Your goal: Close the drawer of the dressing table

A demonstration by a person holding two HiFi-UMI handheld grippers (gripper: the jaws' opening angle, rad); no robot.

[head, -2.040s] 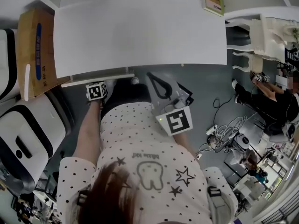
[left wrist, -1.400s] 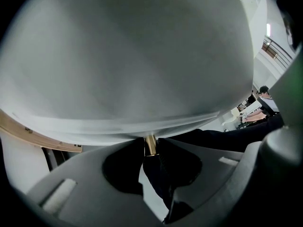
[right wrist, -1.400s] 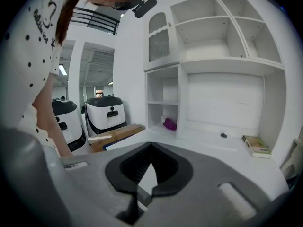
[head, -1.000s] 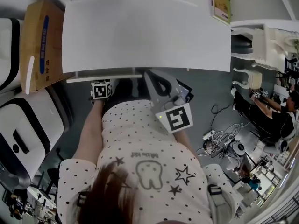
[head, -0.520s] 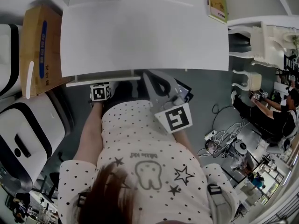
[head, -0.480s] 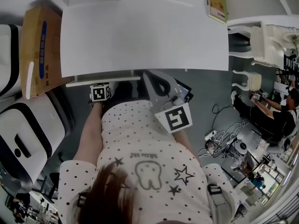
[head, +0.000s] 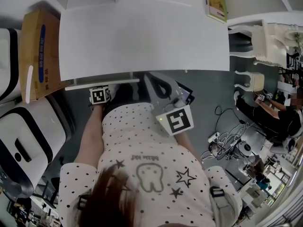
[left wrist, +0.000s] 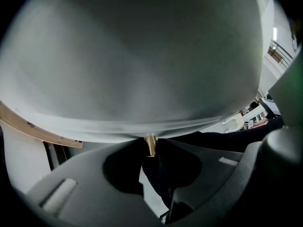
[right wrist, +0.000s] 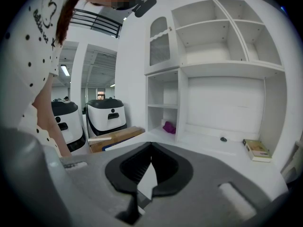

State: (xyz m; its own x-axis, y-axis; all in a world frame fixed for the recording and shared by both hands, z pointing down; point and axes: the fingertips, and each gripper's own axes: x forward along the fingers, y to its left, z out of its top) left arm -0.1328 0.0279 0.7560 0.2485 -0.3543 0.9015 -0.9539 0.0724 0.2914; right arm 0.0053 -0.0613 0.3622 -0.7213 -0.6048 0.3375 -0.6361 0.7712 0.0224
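**Left tool on the knob, drawer not quite home**

Your left tool [left wrist: 151,154] has just nipped in a touch and looks clamped on the brass knob [left wrist: 150,144] of the drawer [head: 102,83], which pokes out just past the worktop [head: 142,37] front edge. Your right tool [right wrist: 150,150] is pinched together, empty. Push crooked and the drawer may skew and jam, or the pads may slide off that thin stem. From above, the knob hides under the drawer's lip, and how far out the drawer stands is hard to judge.
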